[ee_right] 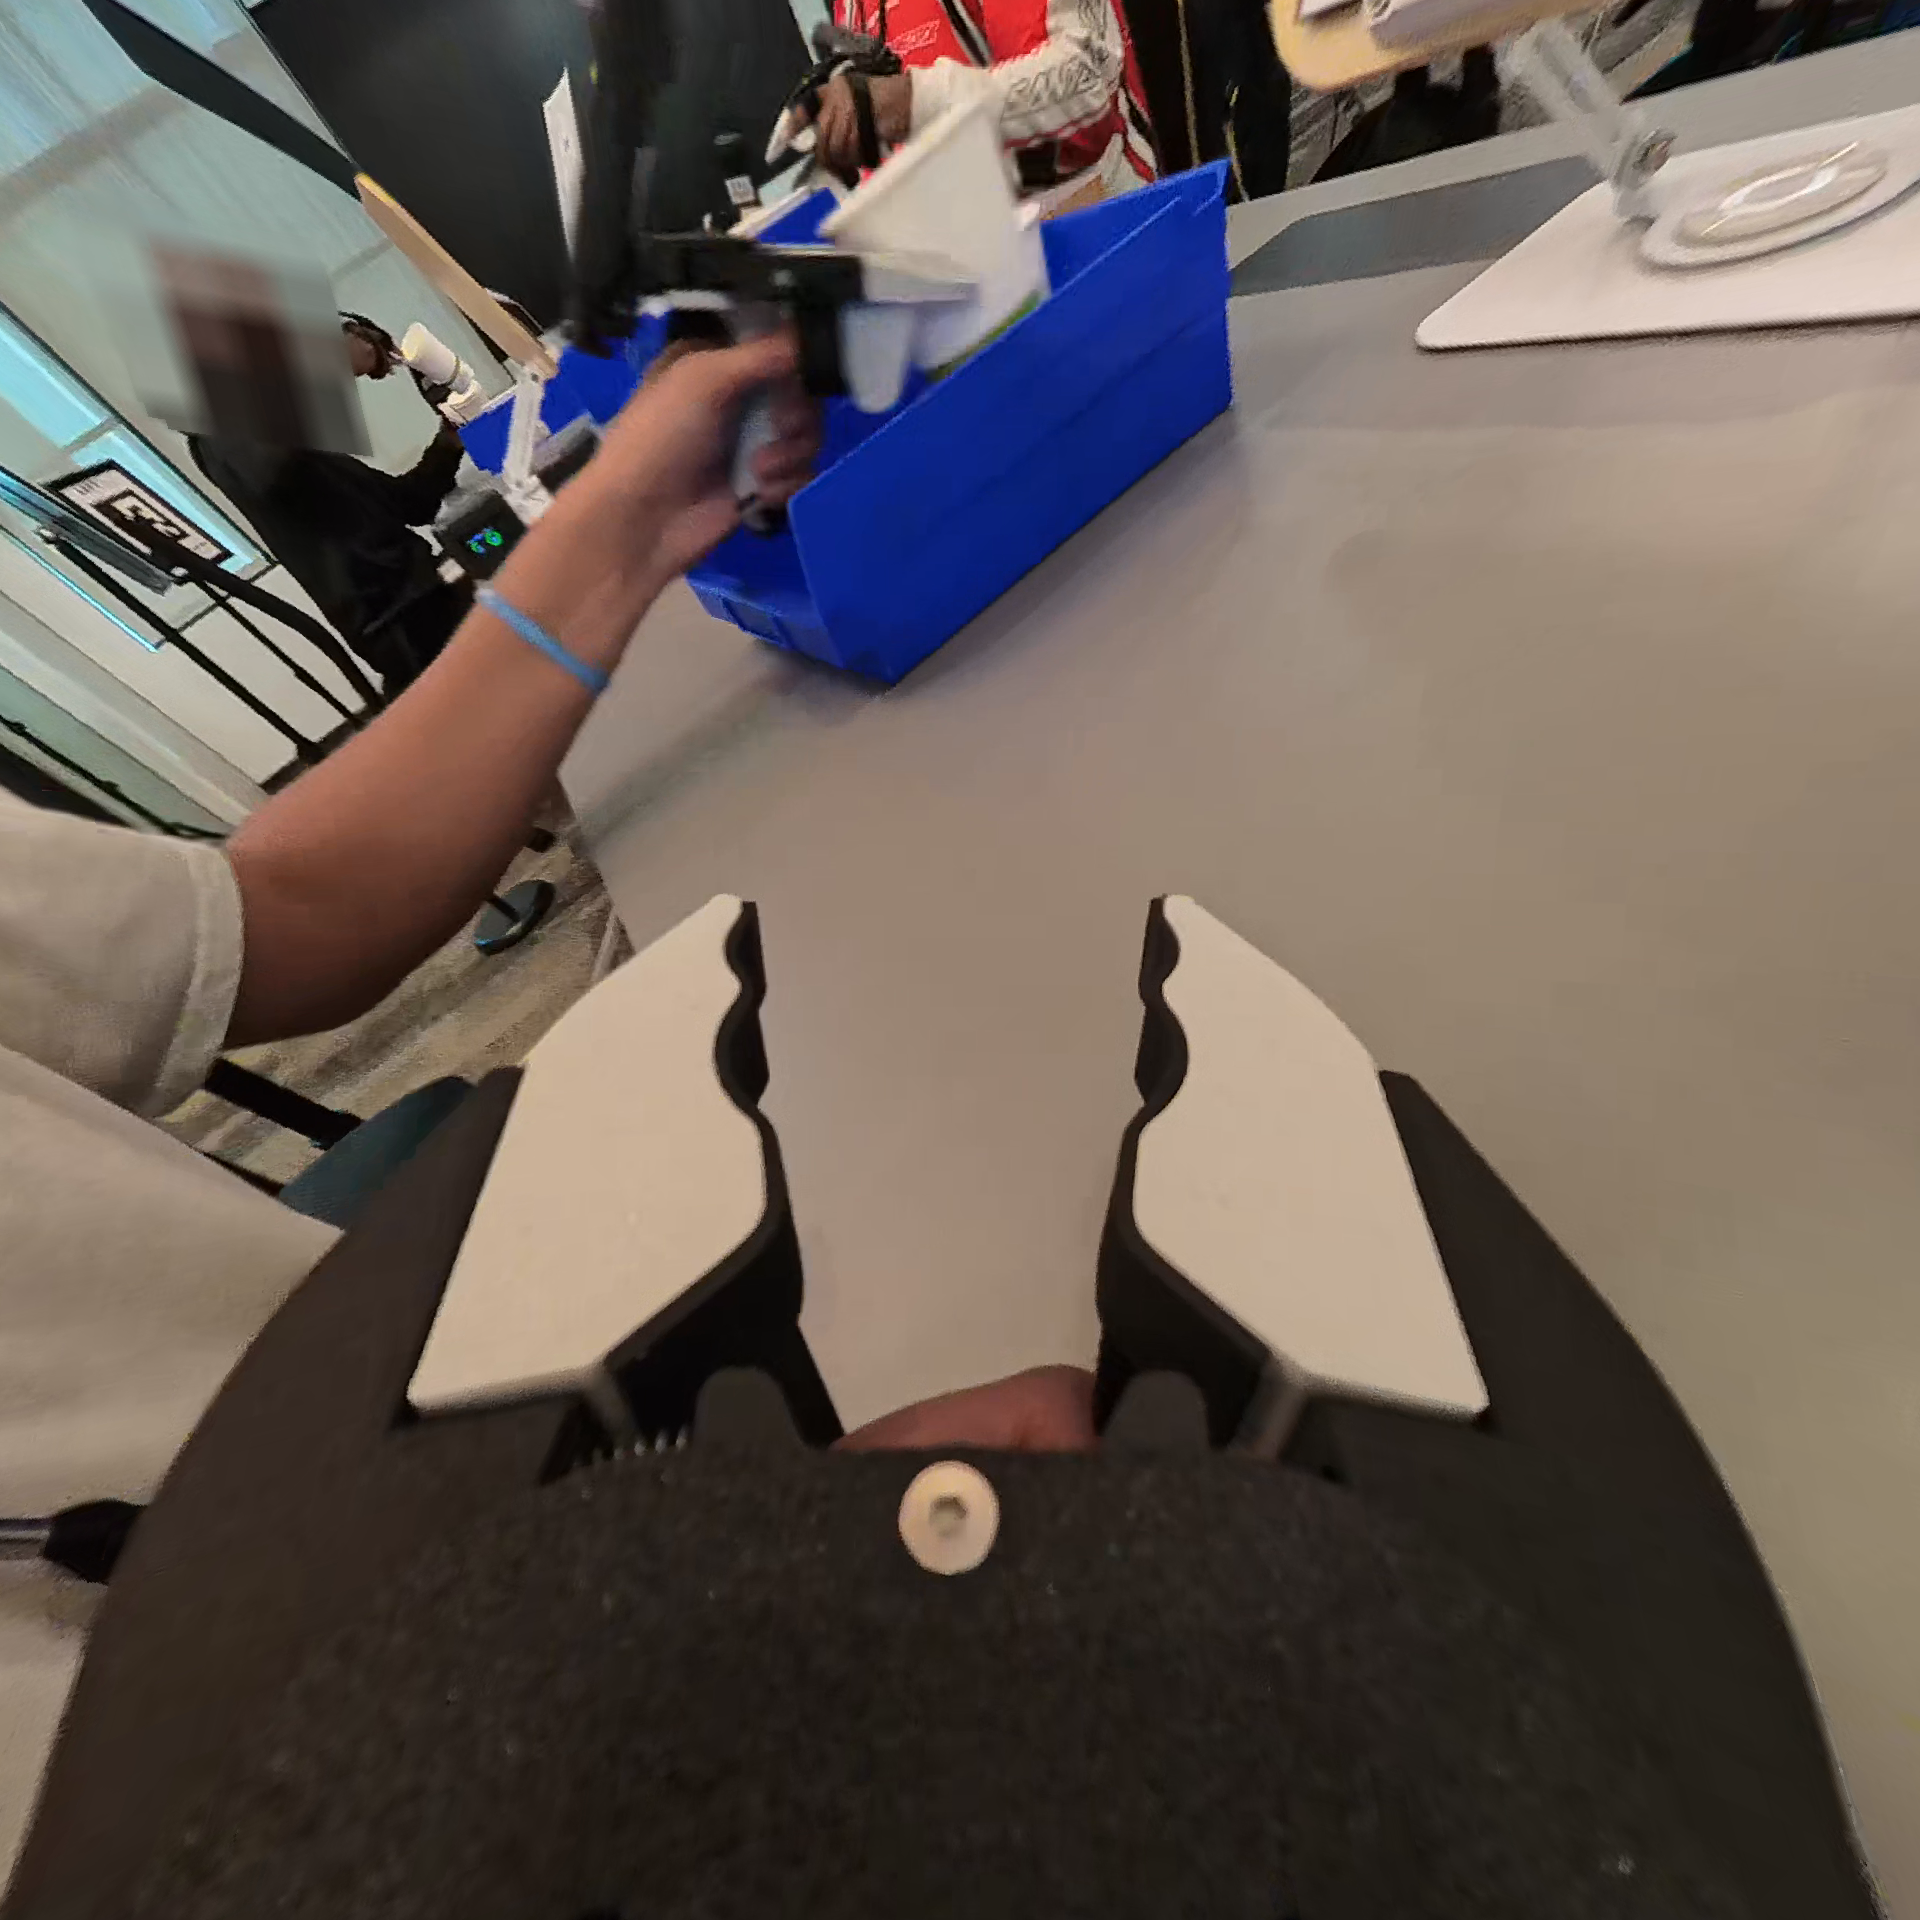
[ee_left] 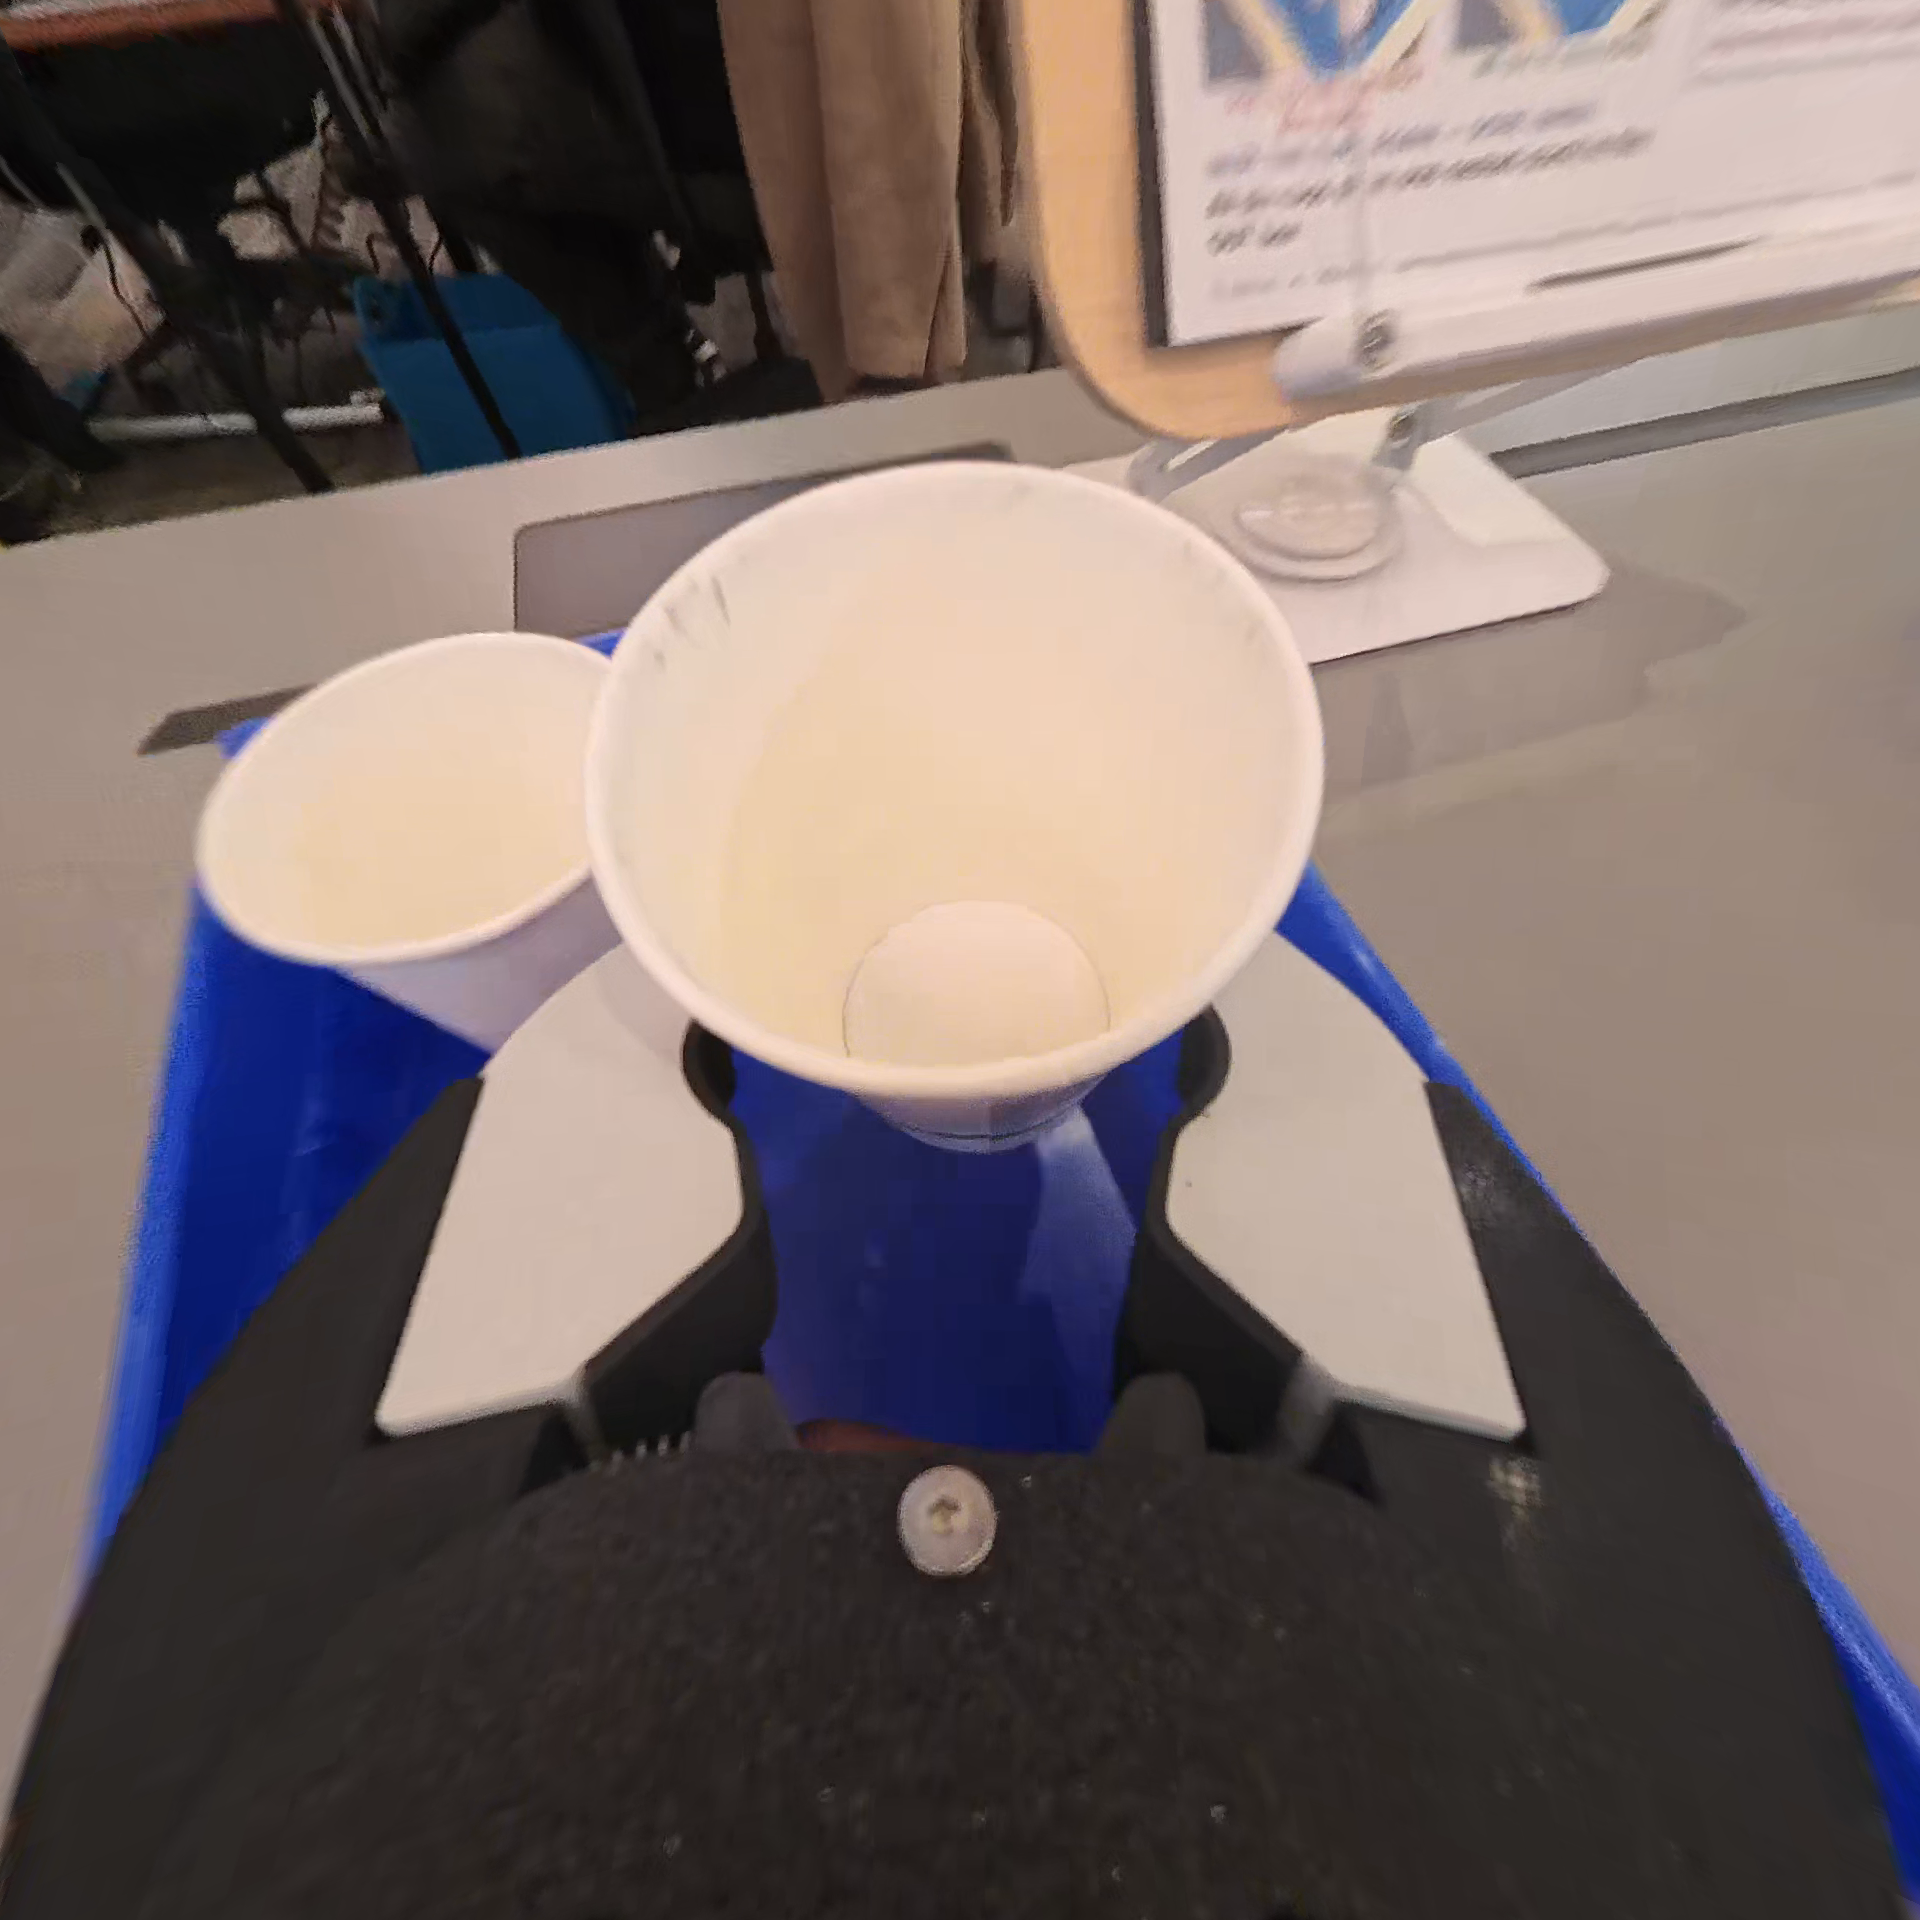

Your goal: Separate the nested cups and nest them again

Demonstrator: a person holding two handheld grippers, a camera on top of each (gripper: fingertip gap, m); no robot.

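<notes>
Left wrist view: the left gripper (ee_left: 956,1049) is closed around the base of one white paper cup (ee_left: 951,790), held above a blue bin (ee_left: 260,1091). A second white cup (ee_left: 405,821) is seen just beside it on the left; whether the rims touch cannot be told, and its base is hidden. In the right wrist view, the right gripper (ee_right: 951,925) is held open and empty over the grey table (ee_right: 1455,675). Both cups appear blurred there.
</notes>
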